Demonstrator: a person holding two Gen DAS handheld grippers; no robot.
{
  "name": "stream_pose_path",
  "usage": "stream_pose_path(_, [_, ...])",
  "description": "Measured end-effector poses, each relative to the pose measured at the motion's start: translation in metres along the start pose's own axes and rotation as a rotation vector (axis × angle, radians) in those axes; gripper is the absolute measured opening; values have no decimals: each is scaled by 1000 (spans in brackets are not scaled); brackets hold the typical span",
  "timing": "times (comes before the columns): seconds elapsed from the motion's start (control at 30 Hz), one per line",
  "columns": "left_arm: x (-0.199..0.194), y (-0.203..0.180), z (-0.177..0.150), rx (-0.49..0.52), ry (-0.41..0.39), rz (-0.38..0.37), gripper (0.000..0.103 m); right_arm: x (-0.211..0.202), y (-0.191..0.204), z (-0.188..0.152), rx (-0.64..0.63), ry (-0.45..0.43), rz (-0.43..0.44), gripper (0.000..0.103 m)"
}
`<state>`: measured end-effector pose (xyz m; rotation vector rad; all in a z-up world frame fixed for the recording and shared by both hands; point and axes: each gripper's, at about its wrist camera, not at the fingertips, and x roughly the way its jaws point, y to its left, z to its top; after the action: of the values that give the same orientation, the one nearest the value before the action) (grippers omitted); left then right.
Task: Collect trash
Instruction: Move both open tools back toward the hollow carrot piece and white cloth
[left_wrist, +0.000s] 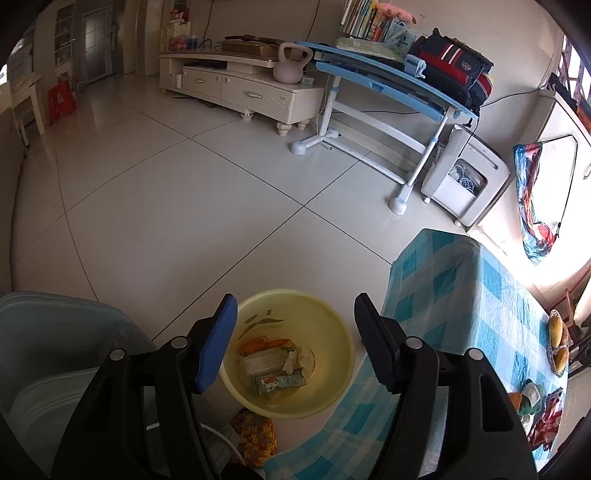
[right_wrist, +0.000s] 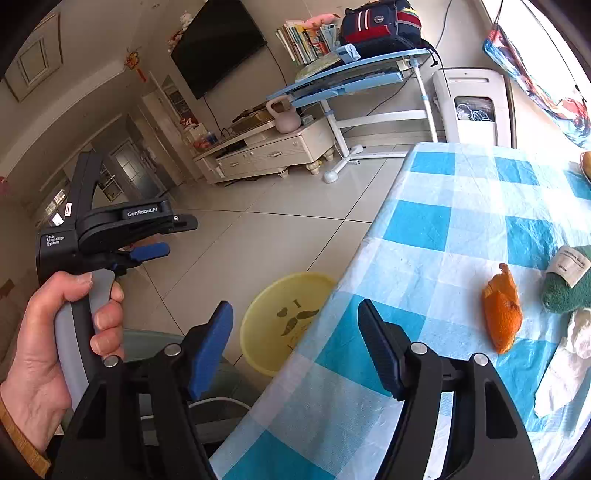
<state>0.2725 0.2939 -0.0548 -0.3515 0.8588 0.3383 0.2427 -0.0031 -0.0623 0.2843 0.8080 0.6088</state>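
Both grippers empty: left gripper (left_wrist: 295, 343) hangs with jaws apart over the yellow basin (left_wrist: 332, 325) on the floor, which holds peel, a carton and tissue; right gripper (right_wrist: 295, 347) has jaws apart above the checked tablecloth (right_wrist: 436, 229). Orange peel (right_wrist: 502, 314) and crumpled tissue (right_wrist: 569, 365) remain on the table. Risks: pads may snag loose cloth under the peel; a drop from the table edge may miss the basin

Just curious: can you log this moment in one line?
left gripper: open, empty, above basin | right gripper: open, empty | orange peel: on table
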Motion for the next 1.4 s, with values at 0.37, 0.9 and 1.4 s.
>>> stream_pose_path(0.37, [-34, -64, -16, 203, -47, 36, 72, -8, -12, -9, 59, 22, 7, 68])
stream_pose_path(0.9, [-44, -167, -78, 382, 56, -181, 76, -125, -100, -44, 4, -37, -186, 68])
stream_pose_path(1.4, [-18, -233, -106, 517, 143, -232, 76, -82, -131, -6, -66, 101, -341, 70])
